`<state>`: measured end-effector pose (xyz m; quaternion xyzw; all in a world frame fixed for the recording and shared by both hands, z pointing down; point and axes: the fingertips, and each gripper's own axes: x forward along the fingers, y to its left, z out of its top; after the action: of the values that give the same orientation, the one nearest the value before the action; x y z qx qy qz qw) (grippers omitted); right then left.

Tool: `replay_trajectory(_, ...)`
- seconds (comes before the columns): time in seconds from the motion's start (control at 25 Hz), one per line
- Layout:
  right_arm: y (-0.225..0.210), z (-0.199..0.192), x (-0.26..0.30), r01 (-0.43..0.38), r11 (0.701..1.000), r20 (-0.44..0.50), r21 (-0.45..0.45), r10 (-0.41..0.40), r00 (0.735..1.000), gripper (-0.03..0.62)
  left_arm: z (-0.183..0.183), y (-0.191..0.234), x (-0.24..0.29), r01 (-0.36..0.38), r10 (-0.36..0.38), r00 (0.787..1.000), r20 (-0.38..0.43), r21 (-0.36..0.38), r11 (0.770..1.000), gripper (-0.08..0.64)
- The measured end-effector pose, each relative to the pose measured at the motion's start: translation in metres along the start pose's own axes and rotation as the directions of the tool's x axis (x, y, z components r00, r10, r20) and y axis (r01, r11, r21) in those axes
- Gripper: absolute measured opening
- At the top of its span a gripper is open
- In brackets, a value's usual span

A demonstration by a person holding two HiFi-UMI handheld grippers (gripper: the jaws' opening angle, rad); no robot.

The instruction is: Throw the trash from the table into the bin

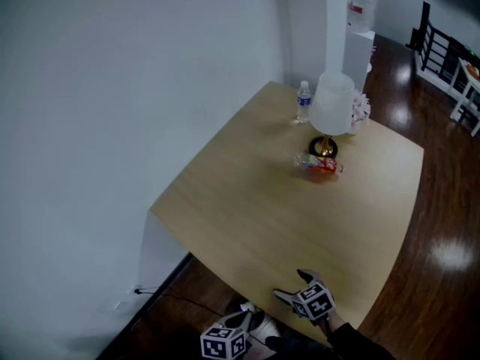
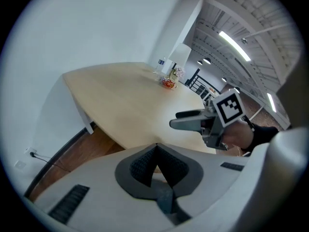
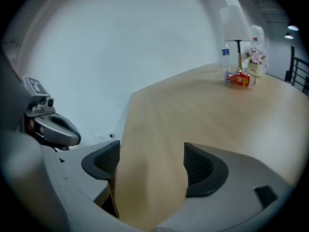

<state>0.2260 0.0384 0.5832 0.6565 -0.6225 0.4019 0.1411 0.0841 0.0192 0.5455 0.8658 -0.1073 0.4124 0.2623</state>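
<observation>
Red snack wrapper, lying flat on wooden table, just beside lamp base

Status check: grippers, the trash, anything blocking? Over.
Left gripper shut, empty. Right gripper open, empty. Red wrapper on far side of table, beside lamp base, untouched. Nothing in the way; no bin in view.

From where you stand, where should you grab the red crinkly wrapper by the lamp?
Probably across its narrow middle, coming from above on the near side. The red plastic wrapper lies flat on the tan wooden table, long side facing you, and the white-shaded lamp stands close behind it.
</observation>
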Motion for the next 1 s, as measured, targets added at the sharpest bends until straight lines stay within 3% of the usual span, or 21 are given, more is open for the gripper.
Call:
replay_trajectory(0.12,-0.075,0.039,0.001,0.101,0.995,0.050,0.023,-0.102,0.994,0.431,0.026,-0.009,0.020,0.030,-0.028,0.999,-0.035,0.053,0.998,0.003)
replay_trajectory(0.32,-0.192,0.101,0.000,0.253,0.967,0.110,0.022,-0.254,0.961,0.431,0.061,-0.022,0.051,0.060,-0.051,0.995,-0.083,0.108,0.992,0.003)
replay_trajectory(0.6,-0.312,0.183,-0.007,0.399,0.916,0.189,-0.033,-0.386,0.903,0.431,0.084,-0.034,0.081,0.097,-0.072,0.987,-0.143,0.176,0.980,0.003)
replay_trajectory(0.84,-0.371,0.218,0.014,0.405,0.887,0.121,-0.224,-0.387,0.914,0.449,0.077,-0.036,0.093,0.101,-0.066,0.980,-0.190,0.181,0.978,0.003)
replay_trajectory(1.0,-0.382,0.231,0.034,0.339,0.865,0.045,-0.371,-0.347,0.937,0.463,0.071,-0.035,0.097,0.099,-0.063,0.976,-0.208,0.166,0.981,0.003)
